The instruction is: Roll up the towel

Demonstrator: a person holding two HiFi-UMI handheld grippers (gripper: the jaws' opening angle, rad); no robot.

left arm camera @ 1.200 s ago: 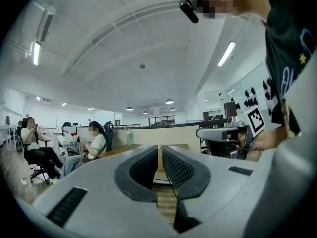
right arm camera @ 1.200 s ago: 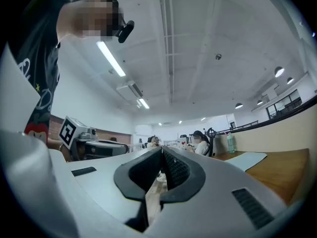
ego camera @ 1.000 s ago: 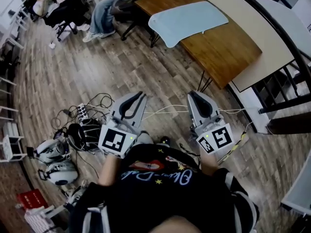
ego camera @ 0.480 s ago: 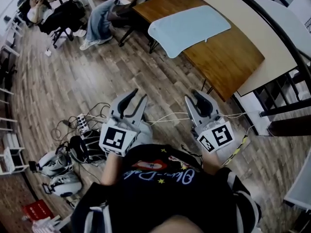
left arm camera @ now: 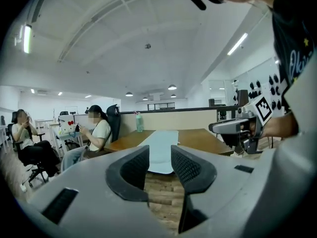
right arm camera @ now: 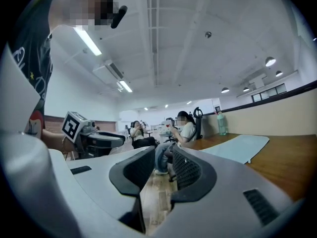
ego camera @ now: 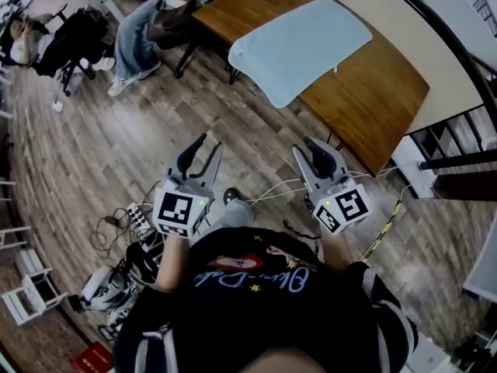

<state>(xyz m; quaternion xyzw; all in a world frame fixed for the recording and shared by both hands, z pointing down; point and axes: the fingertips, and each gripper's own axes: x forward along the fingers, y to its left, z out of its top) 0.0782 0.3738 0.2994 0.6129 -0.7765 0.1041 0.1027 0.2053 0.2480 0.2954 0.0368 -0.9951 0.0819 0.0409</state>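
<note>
A light blue towel (ego camera: 303, 49) lies flat on the brown wooden table (ego camera: 373, 99), with one corner hanging over the near edge. Both grippers hang in the air over the wooden floor, short of the table and pointing toward it. My left gripper (ego camera: 210, 144) is opening its jaws with nothing between them. In the left gripper view the towel (left arm camera: 162, 145) shows through the gap of the left gripper (left arm camera: 159, 155). My right gripper (ego camera: 305, 148) stands open and empty. In the right gripper view, the towel (right arm camera: 242, 147) lies to the right of the right gripper (right arm camera: 162, 158).
Two people sit on chairs (ego camera: 155, 14) at the far left of the table. Cables and a power strip (ego camera: 136, 216) lie on the floor by my left side. A bottle (left arm camera: 139, 122) stands at the table's far end. A black railing (ego camera: 458, 130) runs at the right.
Both grippers have moved forward toward the table, and the towel now looks nearer. Both pairs of jaws have gone from shut to open.
</note>
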